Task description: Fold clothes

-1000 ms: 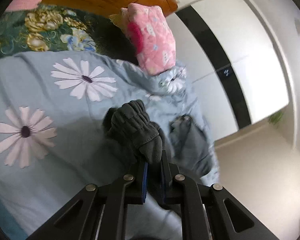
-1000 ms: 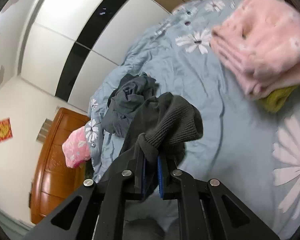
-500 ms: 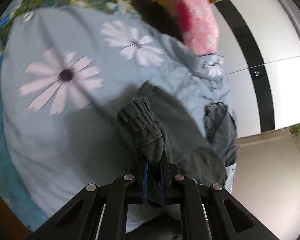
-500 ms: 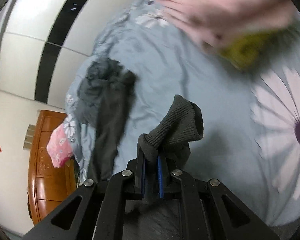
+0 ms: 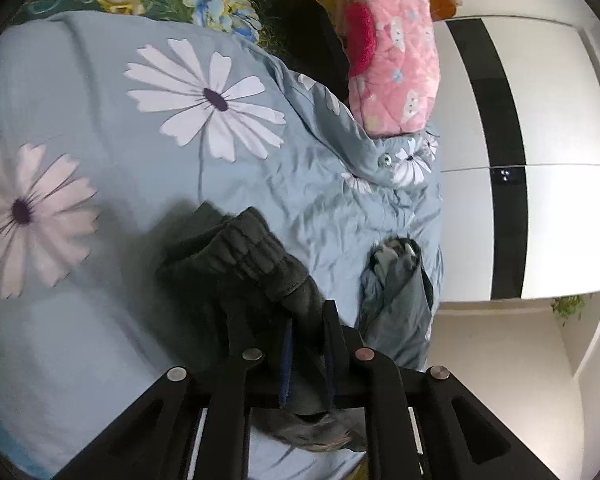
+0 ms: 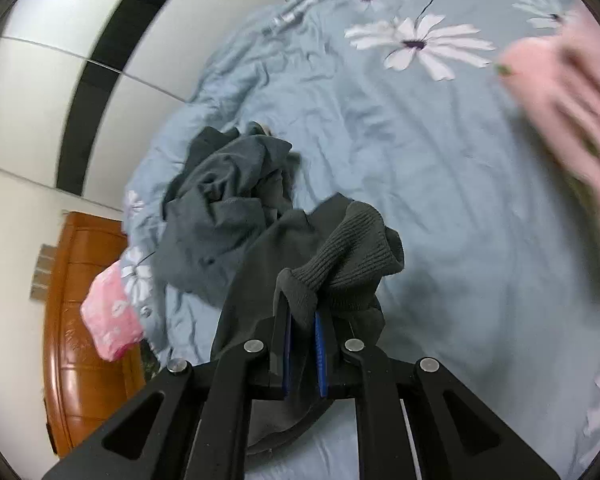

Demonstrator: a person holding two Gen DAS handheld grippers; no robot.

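A dark grey garment [image 5: 244,264] with a ribbed elastic edge is pinched in my left gripper [image 5: 306,320], which is shut on it just above the blue flowered bedspread [image 5: 100,120]. My right gripper [image 6: 302,316] is shut on another ribbed edge of the dark grey garment [image 6: 352,248], whose body hangs down to the left. A second crumpled grey-blue garment [image 6: 228,204] lies on the bed beyond it; it also shows in the left wrist view [image 5: 396,296].
A pink quilted pillow [image 5: 392,56] lies by the wooden headboard [image 6: 84,320]. A folded pink pile [image 6: 572,128] sits at the right on the bed. A white wardrobe with a black stripe [image 5: 500,140] stands past the bed edge.
Both grippers swung over the bed and back with the dark garment in them. The garment now hangs bunched close to the bedspread near the crumpled grey-blue garment.
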